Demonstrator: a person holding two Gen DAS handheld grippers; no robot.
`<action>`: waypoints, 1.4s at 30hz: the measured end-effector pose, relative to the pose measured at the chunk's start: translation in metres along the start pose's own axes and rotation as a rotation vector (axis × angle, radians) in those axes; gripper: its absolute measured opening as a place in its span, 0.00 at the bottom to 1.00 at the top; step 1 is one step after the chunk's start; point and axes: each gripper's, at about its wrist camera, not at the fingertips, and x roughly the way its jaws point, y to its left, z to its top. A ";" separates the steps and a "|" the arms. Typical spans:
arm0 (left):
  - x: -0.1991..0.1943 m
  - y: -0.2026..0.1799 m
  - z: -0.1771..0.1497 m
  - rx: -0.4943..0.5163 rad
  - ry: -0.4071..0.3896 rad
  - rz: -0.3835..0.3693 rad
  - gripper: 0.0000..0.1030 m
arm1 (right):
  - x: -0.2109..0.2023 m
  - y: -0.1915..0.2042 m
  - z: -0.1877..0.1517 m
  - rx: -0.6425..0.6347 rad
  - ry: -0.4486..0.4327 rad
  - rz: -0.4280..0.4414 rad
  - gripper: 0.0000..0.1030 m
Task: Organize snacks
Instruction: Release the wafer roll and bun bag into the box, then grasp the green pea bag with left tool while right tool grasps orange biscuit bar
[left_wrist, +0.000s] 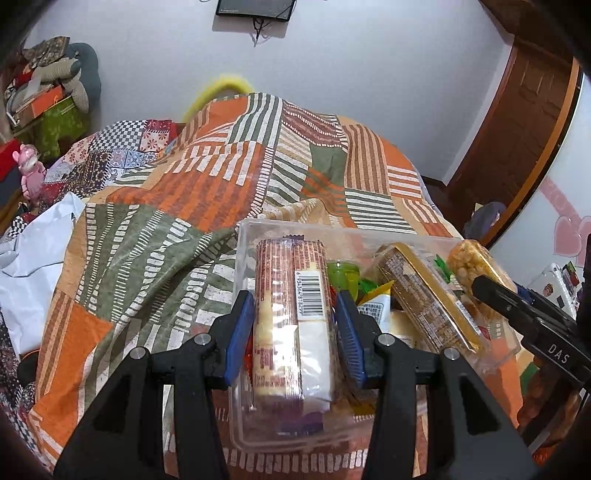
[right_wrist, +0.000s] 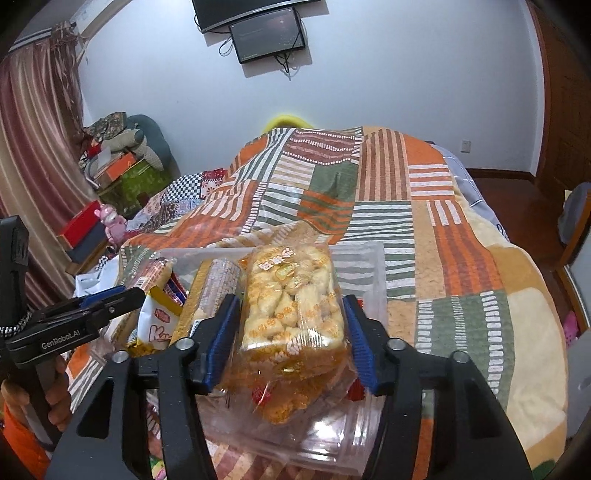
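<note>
Patchwork bedspread (left_wrist: 207, 173); one clear bin (left_wrist: 243, 236); two tongs (left_wrist: 295, 325) (right_wrist: 291, 339), one snack pack (left_wrist: 291, 314) (right_wrist: 295, 306) apiece

Bed (right_wrist: 461, 258) under an orange and green patchwork blanket (left_wrist: 221, 177), clear plastic bin (left_wrist: 251, 236) of snacks resting on it

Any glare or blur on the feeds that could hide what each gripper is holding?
Left wrist: the barcoded cracker pack reads sharp between the left gripper pads, mild sheen only; fisheye bends the door frame. Right wrist: the rice-puff bag in the right gripper shows wrapper glare; the clear bin looks washed out.
</note>
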 end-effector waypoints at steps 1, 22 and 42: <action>-0.004 0.000 -0.001 0.002 -0.004 0.001 0.45 | -0.003 0.000 0.000 -0.002 -0.006 -0.004 0.59; -0.087 -0.011 -0.056 0.081 -0.023 0.025 0.66 | -0.074 0.038 -0.040 -0.159 -0.026 0.012 0.68; -0.084 -0.005 -0.166 0.135 0.184 0.025 0.67 | -0.076 0.068 -0.134 -0.135 0.249 0.268 0.30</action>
